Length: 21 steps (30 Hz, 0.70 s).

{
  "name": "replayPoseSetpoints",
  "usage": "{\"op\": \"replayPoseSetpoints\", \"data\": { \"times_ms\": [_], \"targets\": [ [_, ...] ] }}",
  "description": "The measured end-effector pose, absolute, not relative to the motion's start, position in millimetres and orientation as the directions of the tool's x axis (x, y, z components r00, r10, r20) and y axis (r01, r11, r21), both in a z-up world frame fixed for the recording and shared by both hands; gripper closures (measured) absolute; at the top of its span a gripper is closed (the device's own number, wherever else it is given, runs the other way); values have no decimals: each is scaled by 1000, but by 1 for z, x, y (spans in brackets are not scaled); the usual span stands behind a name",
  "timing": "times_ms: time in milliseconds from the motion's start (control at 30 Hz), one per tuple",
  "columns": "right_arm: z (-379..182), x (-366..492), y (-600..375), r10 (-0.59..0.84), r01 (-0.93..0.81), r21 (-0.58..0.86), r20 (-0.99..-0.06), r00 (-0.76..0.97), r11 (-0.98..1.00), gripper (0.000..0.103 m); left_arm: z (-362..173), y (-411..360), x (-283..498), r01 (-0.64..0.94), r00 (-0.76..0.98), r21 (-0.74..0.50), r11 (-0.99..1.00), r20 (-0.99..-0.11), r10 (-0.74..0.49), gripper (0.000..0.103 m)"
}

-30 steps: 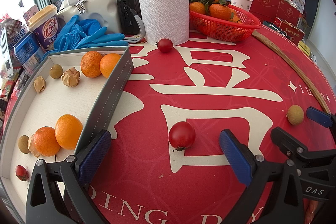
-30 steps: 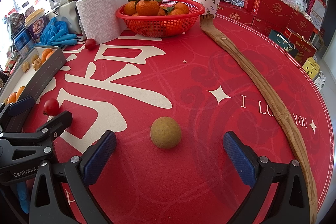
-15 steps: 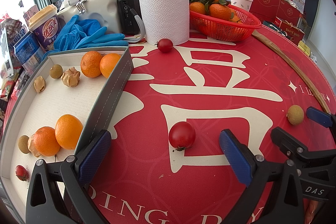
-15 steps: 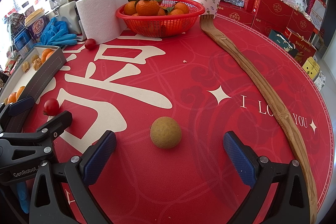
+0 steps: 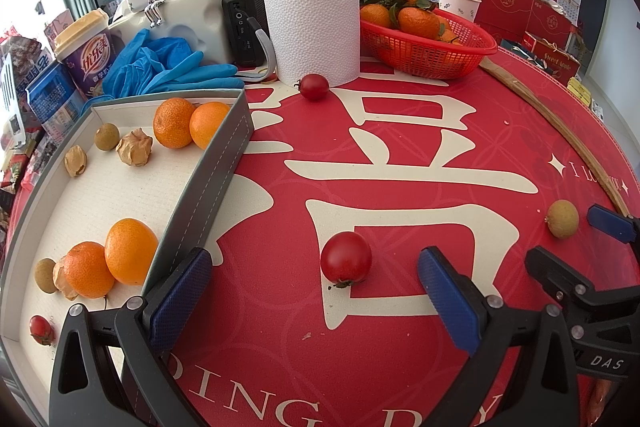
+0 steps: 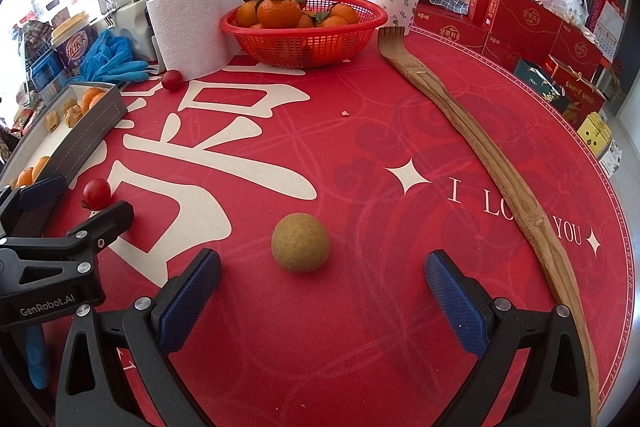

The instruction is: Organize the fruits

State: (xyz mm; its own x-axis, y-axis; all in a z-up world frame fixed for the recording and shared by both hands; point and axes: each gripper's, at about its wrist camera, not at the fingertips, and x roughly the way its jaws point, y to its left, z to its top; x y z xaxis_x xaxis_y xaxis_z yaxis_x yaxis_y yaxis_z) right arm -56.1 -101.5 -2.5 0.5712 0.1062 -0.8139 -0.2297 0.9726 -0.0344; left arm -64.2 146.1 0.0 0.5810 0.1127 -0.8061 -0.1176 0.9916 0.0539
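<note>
Four oranges (image 5: 131, 251), three cherry tomatoes (image 5: 345, 259), three longans (image 5: 562, 218) and three papery husked fruits (image 5: 135, 147) lie out; one red basket (image 5: 428, 47) holds more oranges.

"I LOVE YOU" on red tablecloth (image 6: 400, 107), "GenRobot.AI" on left gripper (image 6: 76, 195), "DAS" on right gripper (image 5: 560, 239), "Sweet Apple" on red box (image 5: 554, 57)

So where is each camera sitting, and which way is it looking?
Left wrist view: sits on the left claw, low over the red mat, looking across at the near cherry tomato and the grey tray; its own blue pads show, open.
Right wrist view: sits on the right claw, looking at the longan and the red basket; its own pads show, open.
Shared: each view sees the other claw, the tomato, longan, tray, basket and paper roll.
</note>
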Motion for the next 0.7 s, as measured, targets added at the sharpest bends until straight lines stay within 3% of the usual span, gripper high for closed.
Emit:
{"op": "replayPoseSetpoints", "data": {
  "times_ms": [167, 200, 233, 267, 300, 333, 367, 400, 433, 700],
  "targets": [
    [-2, -54, -101, 107, -223, -29, -812, 574, 974, 1, 1, 144, -65, -89, 588, 23, 996, -805, 71, 9],
    [-2, -54, -101, 111, -223, -25, -810, 576, 974, 4, 1, 142, -65, -88, 590, 26, 996, -804, 73, 10],
    [0, -54, -100, 108, -223, -30, -804, 584, 974, 15, 1, 141, -65, -85, 593, 30, 996, -801, 75, 11],
    [1, -55, -99, 111, -227, -33, -798, 592, 973, 21, 2, 140, -66, -87, 599, 36, 996, -797, 81, 19],
    [3, -56, -97, 117, -234, -32, -795, 595, 972, 33, 3, 140, -67, -76, 607, 21, 997, -793, 63, 34],
    [4, -56, -94, 121, -242, -34, -793, 597, 970, 42, 4, 141, -67, -66, 611, -6, 998, -791, 35, 39],
    [4, -57, -92, 125, -250, -37, -791, 598, 967, 45, 5, 139, -67, -66, 614, 5, 998, -788, 44, 52],
    [5, -58, -90, 133, -260, -35, -789, 600, 965, 58, 5, 137, -68, -49, 621, 5, 999, -783, 34, 80],
    [5, -60, -88, 137, -265, -36, -784, 605, 964, 76, 6, 135, -68, -42, 623, 14, 999, -782, 37, 80],
    [6, -53, -108, 340, -266, 226, -765, 547, 937, 76, 14, 143, -77, -70, 663, -17, 997, -748, 34, 80]
  ]
}}
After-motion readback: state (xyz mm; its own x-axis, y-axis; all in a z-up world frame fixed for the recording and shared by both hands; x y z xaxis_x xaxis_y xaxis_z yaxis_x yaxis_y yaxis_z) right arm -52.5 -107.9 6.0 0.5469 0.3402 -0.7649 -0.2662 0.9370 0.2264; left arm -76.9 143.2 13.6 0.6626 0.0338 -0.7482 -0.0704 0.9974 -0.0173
